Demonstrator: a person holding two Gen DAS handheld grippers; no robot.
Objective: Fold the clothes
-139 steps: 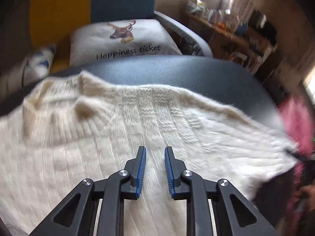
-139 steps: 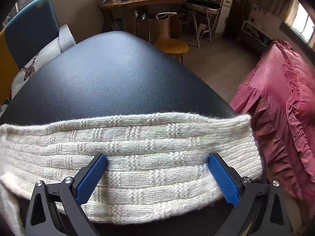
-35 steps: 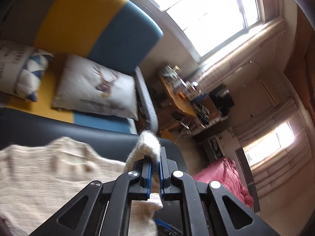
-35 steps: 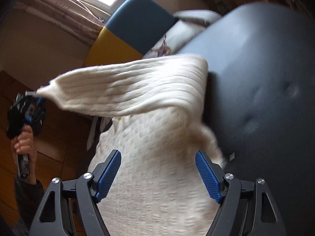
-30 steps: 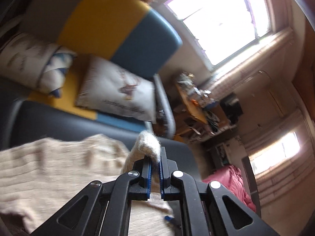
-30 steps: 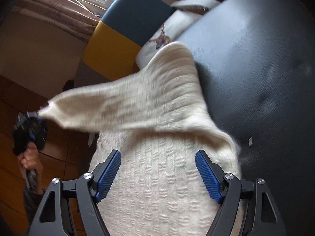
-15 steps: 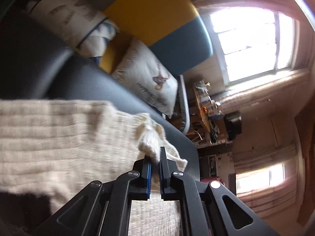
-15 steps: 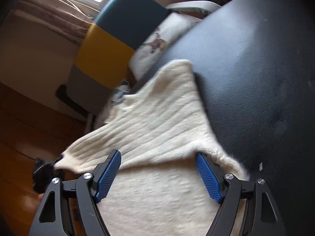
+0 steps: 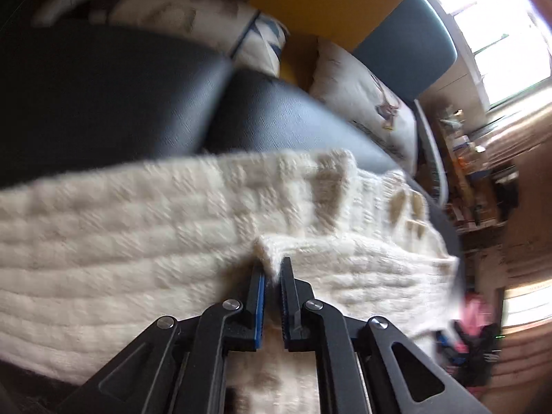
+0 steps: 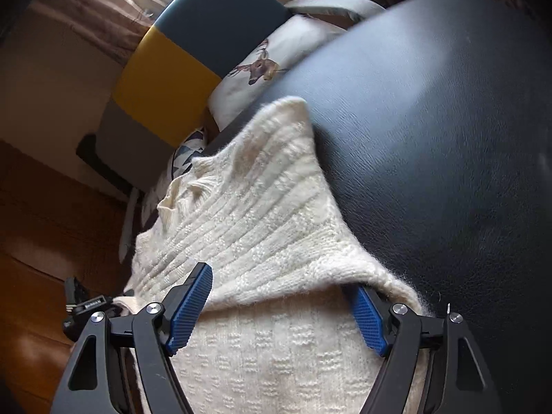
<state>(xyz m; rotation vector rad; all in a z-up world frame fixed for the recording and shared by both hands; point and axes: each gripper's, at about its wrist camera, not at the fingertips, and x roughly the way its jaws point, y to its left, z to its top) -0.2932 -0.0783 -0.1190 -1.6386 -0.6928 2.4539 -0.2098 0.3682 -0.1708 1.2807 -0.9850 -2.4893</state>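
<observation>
Lay sleeve [image 9: 345,262] flat over sweater [image 10: 276,352] w/ left gripper [image 9: 272,272] pinched shut on it, right gripper [image 10: 279,296] wide open, empty, before letting go.

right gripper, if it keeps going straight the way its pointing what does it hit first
Most likely the cream knitted sweater. The right gripper is open, its blue-padded fingers straddling the folded-over layer lying right ahead. The black leather seat lies beyond and to the right. Depth is hard to judge through the fisheye.
</observation>
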